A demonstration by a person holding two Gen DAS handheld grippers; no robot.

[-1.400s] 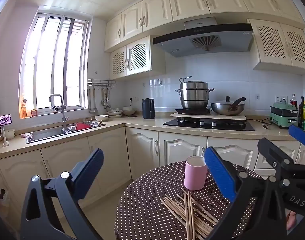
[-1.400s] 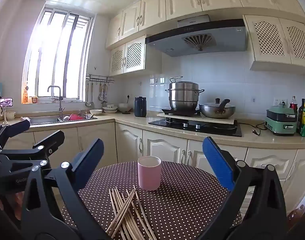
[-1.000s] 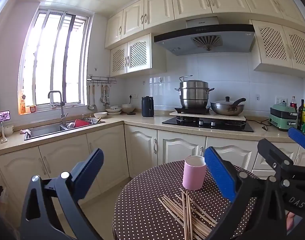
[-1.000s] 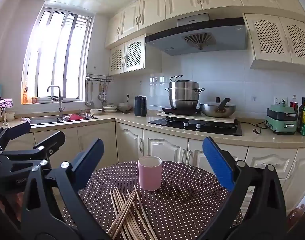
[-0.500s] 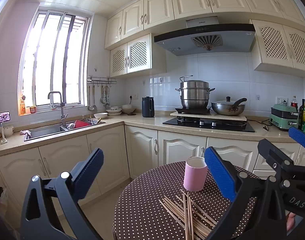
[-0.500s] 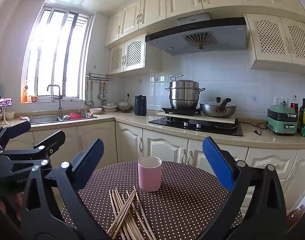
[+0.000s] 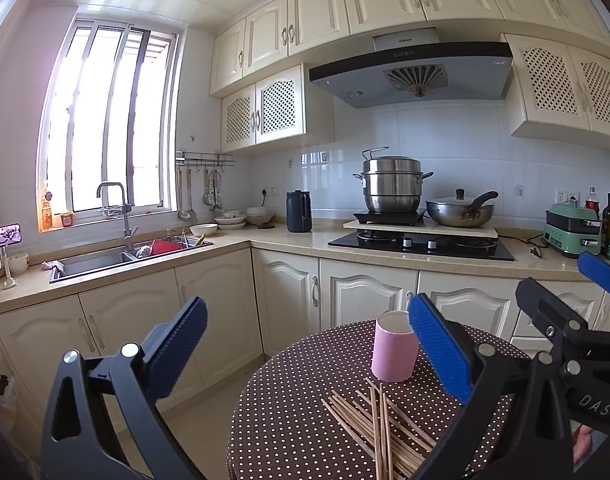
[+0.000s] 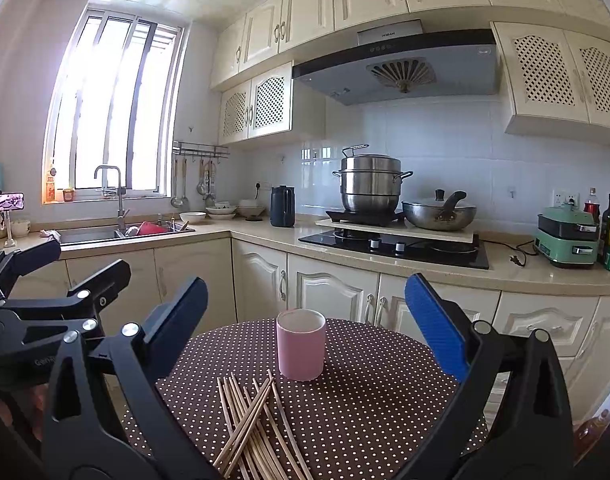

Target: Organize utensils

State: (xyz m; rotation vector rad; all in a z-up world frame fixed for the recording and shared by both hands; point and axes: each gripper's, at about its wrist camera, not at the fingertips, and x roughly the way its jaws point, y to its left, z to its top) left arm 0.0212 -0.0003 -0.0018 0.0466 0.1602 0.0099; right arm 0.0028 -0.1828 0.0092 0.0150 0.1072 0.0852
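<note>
Chopsticks (image 8: 249, 420) lie in a loose, crossed pile on the round desk (image 8: 377, 412), which has a brown cloth with white dots. Just behind the pile stands a pink cup (image 8: 301, 344), upright and apart from the sticks. In the left wrist view the same chopsticks (image 7: 381, 424) are near the front edge of the desk (image 7: 289, 412), and the pink cup (image 7: 393, 346) is behind them.

Both tongs hang above the desk and hold nothing. The right tongs (image 8: 305, 312) have the blue pads wide apart, with the cup seen between them. The left tongs (image 7: 307, 338) are also wide open; they are over the left side of the desk. The left tongs (image 8: 45, 280) show at the left edge of the right wrist view, and the right tongs (image 7: 565, 312) at the right edge of the left wrist view.

Behind the desk run cream cabinets (image 8: 329, 292), with a steel pot (image 8: 371, 184) on the stove
</note>
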